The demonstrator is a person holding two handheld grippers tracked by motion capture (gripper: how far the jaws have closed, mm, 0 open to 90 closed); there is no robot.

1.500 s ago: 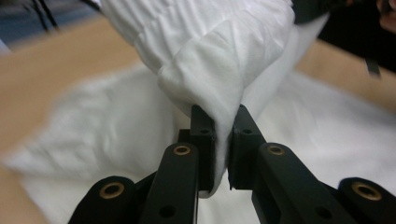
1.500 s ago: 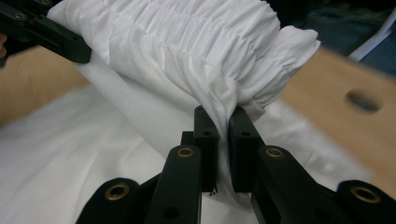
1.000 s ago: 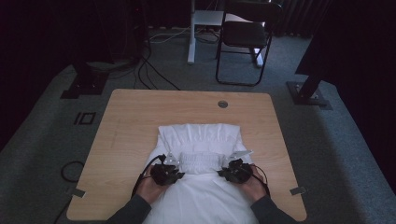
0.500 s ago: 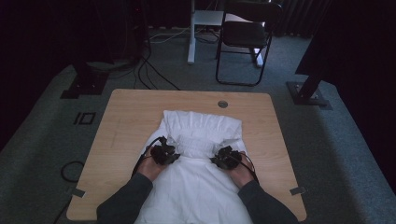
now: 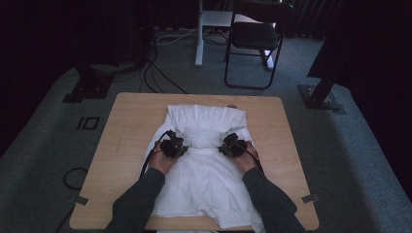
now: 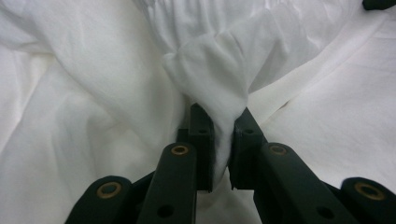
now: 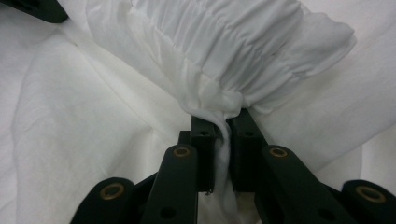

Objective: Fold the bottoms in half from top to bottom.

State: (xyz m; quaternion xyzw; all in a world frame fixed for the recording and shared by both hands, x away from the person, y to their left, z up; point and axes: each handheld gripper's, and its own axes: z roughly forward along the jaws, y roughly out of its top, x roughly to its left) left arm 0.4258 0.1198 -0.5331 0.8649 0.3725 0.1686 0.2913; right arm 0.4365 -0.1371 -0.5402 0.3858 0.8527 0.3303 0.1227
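surface: wooden table [image 5: 126, 126] | on it: white garment [image 5: 204, 184], partly folded

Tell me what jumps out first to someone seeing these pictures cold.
A white garment spread across the middle of the wooden table, bright against the dark room. The left gripper and right gripper sit side by side on it, each shut on a bunched fold of the cloth. Behind the table, a black chair stands on the grey carpet.

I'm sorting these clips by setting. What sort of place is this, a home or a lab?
Probably a lab or recording studio, not a home: dark curtains surround a lone wooden table, metal stand bases and loose cables sit on grey carpet, and a folding chair stands behind.
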